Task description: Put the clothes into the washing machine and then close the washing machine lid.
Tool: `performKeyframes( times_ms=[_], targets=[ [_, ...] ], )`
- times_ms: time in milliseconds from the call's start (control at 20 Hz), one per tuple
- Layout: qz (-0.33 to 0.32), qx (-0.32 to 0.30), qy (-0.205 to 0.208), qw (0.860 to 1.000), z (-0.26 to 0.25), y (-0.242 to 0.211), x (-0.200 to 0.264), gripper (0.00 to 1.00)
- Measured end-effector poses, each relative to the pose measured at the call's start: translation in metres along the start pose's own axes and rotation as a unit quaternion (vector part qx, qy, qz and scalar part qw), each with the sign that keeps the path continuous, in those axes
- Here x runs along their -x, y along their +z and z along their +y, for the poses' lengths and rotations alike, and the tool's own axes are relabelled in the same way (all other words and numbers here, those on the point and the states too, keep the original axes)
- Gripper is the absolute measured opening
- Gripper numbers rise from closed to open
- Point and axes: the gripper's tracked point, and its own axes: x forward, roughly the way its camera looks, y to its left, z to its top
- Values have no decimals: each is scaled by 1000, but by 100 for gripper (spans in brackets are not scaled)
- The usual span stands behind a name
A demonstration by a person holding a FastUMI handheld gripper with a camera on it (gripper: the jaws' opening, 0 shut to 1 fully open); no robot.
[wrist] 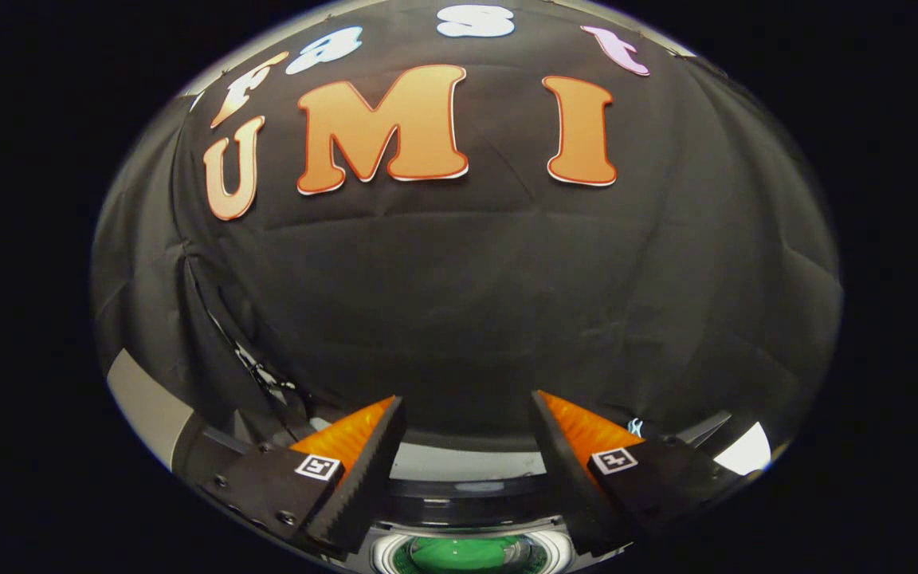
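My gripper is open, its two fingers spread wide with nothing between them. It is held high and points at the booth's black cloth wall. Below the fingers lies the top of the washing machine, a pale back rim with a dark band under it. Lower down, between the finger bases, a round white-rimmed opening shows something green inside. I cannot tell whether the green thing is cloth. The machine's lid is not clear from here.
The black cloth wall stands close behind the machine and folds at the left corner. A pale panel shows at the lower left and a bright patch at the lower right.
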Motion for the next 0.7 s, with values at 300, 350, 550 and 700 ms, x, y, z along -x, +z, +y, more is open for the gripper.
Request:
performKeyframes(
  times_ms=[300, 350, 550, 700],
  targets=[
    [-16, -4, 11, 1000, 1, -8, 24, 99],
    [-20, -4, 12, 1000, 1, -10, 29, 99],
    [-27, -3, 11, 1000, 2, -23, 55, 99],
    [-20, -2, 10, 1000, 2, -36, 73, 99]
  ],
)
